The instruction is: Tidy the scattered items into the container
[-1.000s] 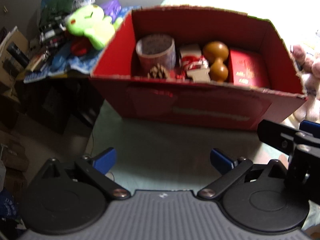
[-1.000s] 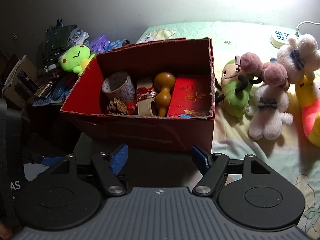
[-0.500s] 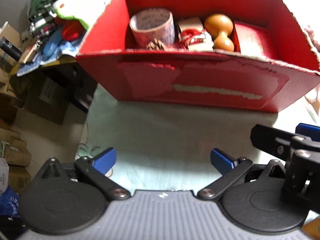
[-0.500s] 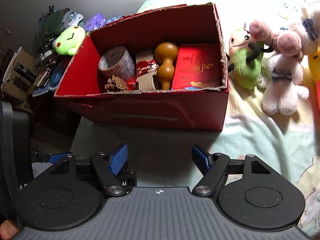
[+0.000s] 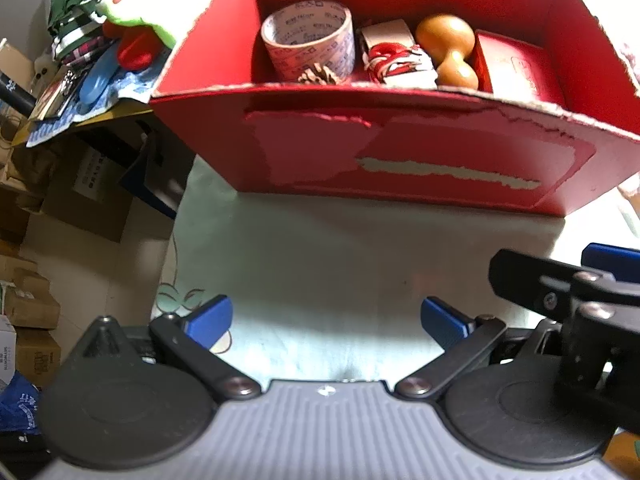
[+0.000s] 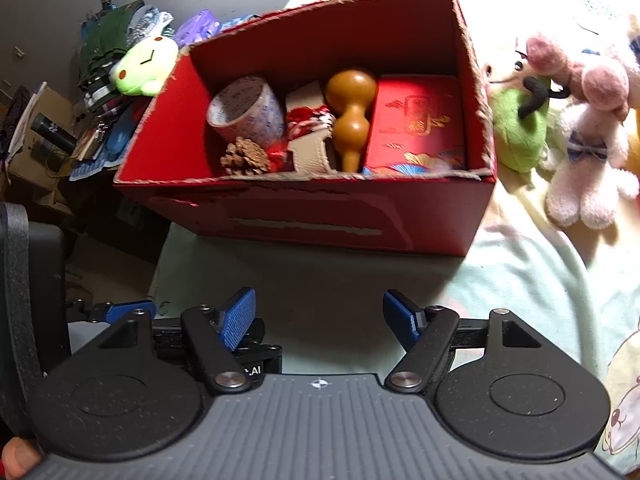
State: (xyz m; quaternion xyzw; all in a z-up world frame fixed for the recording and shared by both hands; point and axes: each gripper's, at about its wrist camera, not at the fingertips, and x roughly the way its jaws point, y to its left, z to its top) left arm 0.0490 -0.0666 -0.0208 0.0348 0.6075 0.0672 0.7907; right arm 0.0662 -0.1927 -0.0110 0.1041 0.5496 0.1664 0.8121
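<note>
Right wrist: plush toys [image 6: 560, 120] beside red box [image 6: 320, 216] | both jaws spread wide, empty | bedsheet [image 5: 320, 248] bare ahead

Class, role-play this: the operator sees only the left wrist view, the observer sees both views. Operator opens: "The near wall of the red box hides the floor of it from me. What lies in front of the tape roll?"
Observer: A whole pine cone, resting on the floor of the red box beside the tape roll.
Operator: Is anything left outside, to the right of the box?
Observer: Yes. A green soft toy lies against its right wall.
Operator: Any more toys there?
Observer: A white and pink soft toy lies just beyond the green one, on the bedsheet.
Operator: Are the right tongs holding anything?
Observer: No. The right tongs are open and empty, short of the box.
</note>
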